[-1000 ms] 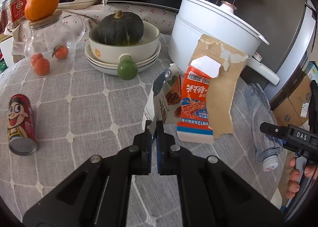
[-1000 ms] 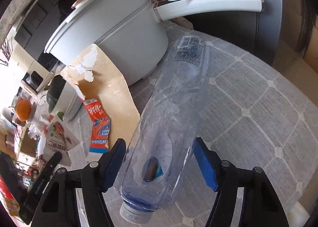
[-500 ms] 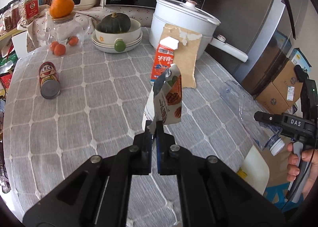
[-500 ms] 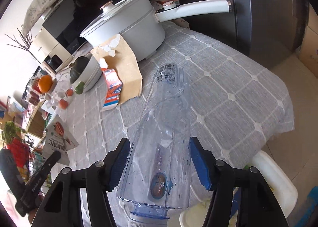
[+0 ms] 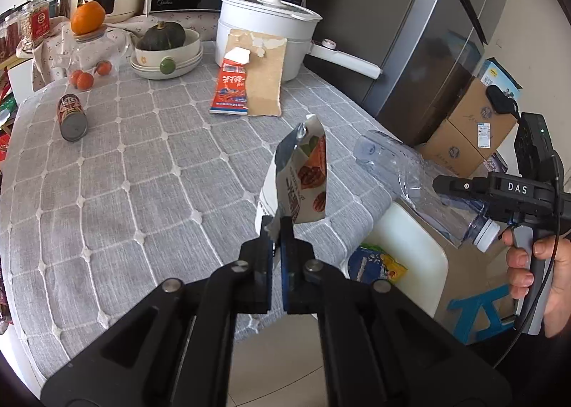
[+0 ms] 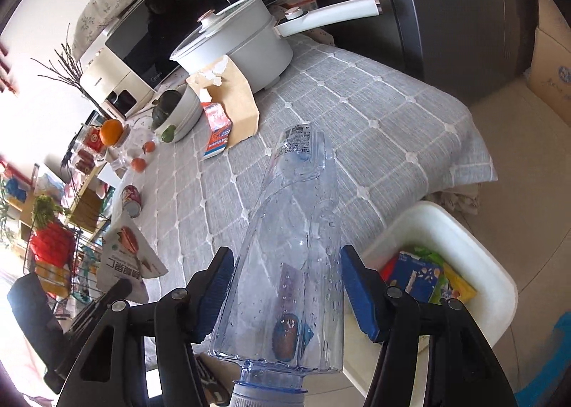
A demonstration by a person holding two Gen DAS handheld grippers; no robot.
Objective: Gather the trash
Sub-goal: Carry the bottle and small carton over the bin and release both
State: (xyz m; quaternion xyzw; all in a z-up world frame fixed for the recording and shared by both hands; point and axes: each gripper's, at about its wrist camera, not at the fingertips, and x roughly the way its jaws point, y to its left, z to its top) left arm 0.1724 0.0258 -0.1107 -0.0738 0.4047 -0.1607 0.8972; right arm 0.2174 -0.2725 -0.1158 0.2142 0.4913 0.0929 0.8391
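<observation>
Both grippers now off table, above bin (image 6: pixel 442 225). Left gripper (image 5: pixel 275 228) pinches wrapper (image 5: pixel 303 178); right gripper (image 6: pixel 285 285) clamps bottle (image 6: pixel 292 228). Next: position over bin, release.

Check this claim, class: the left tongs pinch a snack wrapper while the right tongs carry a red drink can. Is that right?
Not quite. The right tongs carry a clear plastic bottle, as the right wrist view shows; the red drink can lies on the tablecloth. The left tongs do pinch the snack wrapper.

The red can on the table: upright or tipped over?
Tipped over: the red can lies on its side on the tablecloth, round end showing.
</observation>
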